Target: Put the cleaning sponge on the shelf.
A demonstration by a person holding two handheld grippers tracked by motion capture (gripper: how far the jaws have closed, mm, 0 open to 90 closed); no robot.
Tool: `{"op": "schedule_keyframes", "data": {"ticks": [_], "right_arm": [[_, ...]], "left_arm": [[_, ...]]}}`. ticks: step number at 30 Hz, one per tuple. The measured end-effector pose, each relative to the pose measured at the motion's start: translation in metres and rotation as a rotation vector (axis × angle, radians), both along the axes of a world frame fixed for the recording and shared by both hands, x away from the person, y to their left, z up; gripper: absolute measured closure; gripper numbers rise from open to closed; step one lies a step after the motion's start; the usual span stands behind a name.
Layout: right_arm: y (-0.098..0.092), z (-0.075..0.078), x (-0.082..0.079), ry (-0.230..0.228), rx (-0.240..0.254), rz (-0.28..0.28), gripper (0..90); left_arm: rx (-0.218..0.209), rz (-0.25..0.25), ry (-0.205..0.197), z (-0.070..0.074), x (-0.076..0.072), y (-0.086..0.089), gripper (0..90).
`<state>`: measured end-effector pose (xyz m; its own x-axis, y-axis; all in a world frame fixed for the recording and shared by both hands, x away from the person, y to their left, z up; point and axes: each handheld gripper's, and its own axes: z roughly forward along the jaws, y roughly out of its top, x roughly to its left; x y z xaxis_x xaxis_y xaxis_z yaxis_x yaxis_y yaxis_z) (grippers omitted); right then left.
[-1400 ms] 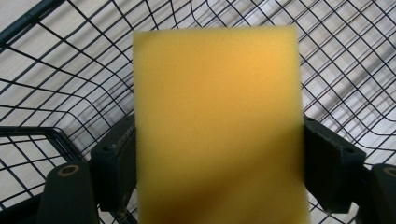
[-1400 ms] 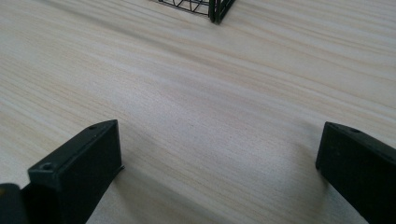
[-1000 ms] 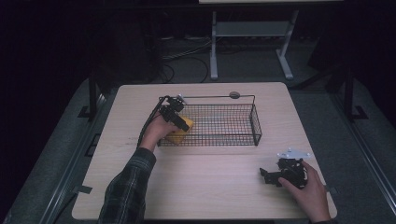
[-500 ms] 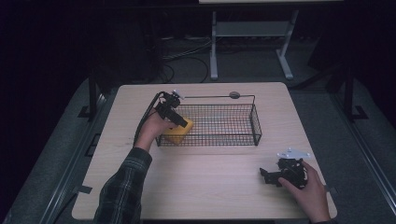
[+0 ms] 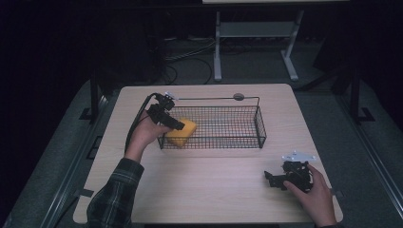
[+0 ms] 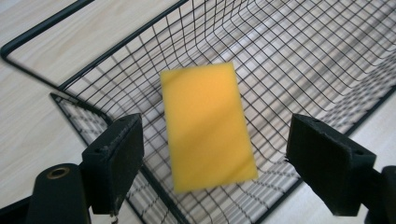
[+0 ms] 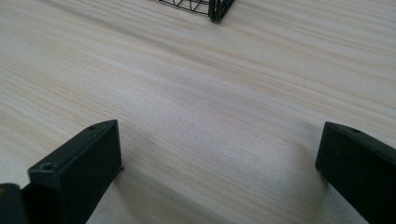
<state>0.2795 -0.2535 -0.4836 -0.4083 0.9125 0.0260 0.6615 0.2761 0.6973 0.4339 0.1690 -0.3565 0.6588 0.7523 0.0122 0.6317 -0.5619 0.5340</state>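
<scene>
left gripper (image 5: 177, 124): hovering over the left end of the wire basket (image 5: 237, 137), fingers (image 6: 119, 161) spread wide, nothing between them
sponge (image 6: 205, 123): yellow, lying in the basket's left end, right below those open fingers, not touching them
right gripper (image 5: 274, 179): parked low on the tabletop (image 5: 214, 185) near the front right corner, well apart from the basket, fingers (image 7: 81, 165) wide open too, just bare wood between them

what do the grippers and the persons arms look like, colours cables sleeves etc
Both grippers are black, with two flat, blocky jaws. The left gripper trails a black cable looping back past the wrist. The right gripper carries a pale grey three-cornered plate on top. The left arm wears a dark green plaid sleeve; the right hand shows no sleeve.
</scene>
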Motion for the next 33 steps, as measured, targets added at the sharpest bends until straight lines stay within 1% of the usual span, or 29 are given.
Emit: {"op": "schedule_keyframes", "data": {"ticks": [4, 7, 9, 13, 16, 22, 26, 27, 28, 29, 30, 33], "right_arm": [[0.000, 0.000, 0.000, 0.000, 0.000, 0.000, 0.0], [0.000, 0.000, 0.000, 0.000, 0.000, -0.001, 0.0], [0.000, 0.000, 0.000, 0.000, 0.000, -0.001, 0.0], [0.000, 0.000, 0.000, 0.001, 0.000, -0.001, 0.0], [0.000, 0.000, 0.000, 0.001, 0.000, -0.001, 0.0], [0.000, 0.000, 0.000, 0.000, -0.001, 0.000, 0.0], [0.000, 0.000, 0.000, 0.000, 0.001, 0.001, 0.0], [0.000, 0.000, 0.000, 0.000, 0.001, 0.002, 0.0], [0.000, 0.000, 0.000, 0.000, 0.001, 0.002, 0.0], [0.000, 0.000, 0.000, 0.000, 0.000, 0.000, 0.0], [0.000, 0.000, 0.000, 0.000, 0.000, 0.000, 0.0], [0.000, 0.000, 0.000, 0.000, 0.000, 0.000, 0.0]], "left_arm": [[-0.014, -0.004, -0.012, 0.005, -0.013, 0.008, 18.8], [-0.010, -0.010, -0.021, 0.008, -0.023, 0.013, 18.8], [-0.017, -0.002, -0.031, 0.009, -0.031, 0.018, 18.8], [-0.019, -0.002, -0.034, 0.007, -0.042, 0.026, 18.9], [-0.021, 0.009, -0.043, 0.004, -0.052, 0.034, 19.1], [-0.024, 0.021, -0.046, -0.004, -0.069, 0.048, 19.1], [-0.029, 0.033, -0.062, -0.013, -0.081, 0.058, 19.1], [-0.032, 0.038, -0.067, -0.016, -0.087, 0.062, 19.1], [-0.032, 0.038, -0.067, -0.016, -0.087, 0.062, 19.1], [-0.034, 0.039, -0.070, -0.019, -0.091, 0.066, 19.1], [-0.034, 0.039, -0.070, -0.019, -0.091, 0.066, 19.1], [-0.034, 0.043, -0.071, -0.026, -0.100, 0.071, 19.1]]}}
